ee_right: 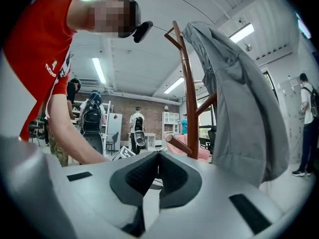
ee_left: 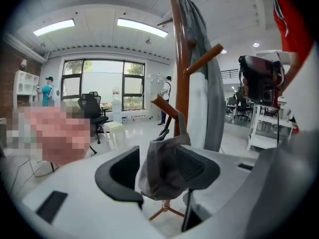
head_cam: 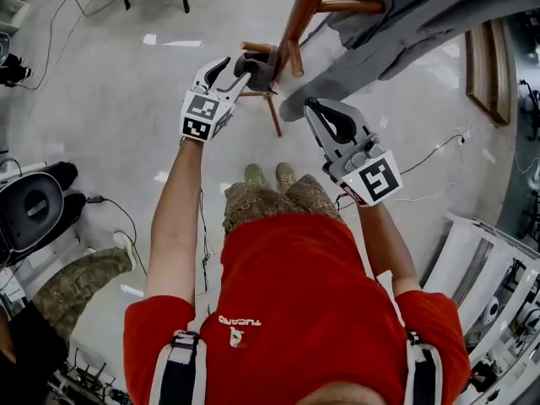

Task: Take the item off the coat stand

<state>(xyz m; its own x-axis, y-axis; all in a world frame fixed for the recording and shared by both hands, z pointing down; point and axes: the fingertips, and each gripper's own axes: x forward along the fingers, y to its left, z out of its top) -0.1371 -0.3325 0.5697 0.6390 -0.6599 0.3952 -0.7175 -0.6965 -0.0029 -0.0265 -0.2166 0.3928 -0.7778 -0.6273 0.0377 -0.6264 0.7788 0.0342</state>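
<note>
A grey cap (head_cam: 260, 67) hangs by its strap on a low peg (ee_left: 162, 106) of the wooden coat stand (head_cam: 304, 15). My left gripper (head_cam: 236, 67) is open, its jaws standing wide on either side of the cap (ee_left: 164, 168). The cap's cloth lies against the right pad and is clear of the left one. A grey jacket (head_cam: 405, 32) is draped over the upper pegs of the stand. My right gripper (head_cam: 314, 108) is shut and empty, just below the jacket's hem. In the right gripper view its pads (ee_right: 158, 171) meet, with the stand (ee_right: 188, 98) and jacket (ee_right: 244, 108) ahead.
The stand's feet (head_cam: 272, 112) spread on the shiny floor in front of the person's shoes. A black office chair (head_cam: 34, 209) stands at the left, a white shelf cart (head_cam: 498, 285) at the right, a wooden bench (head_cam: 489, 66) at the far right. Cables trail across the floor.
</note>
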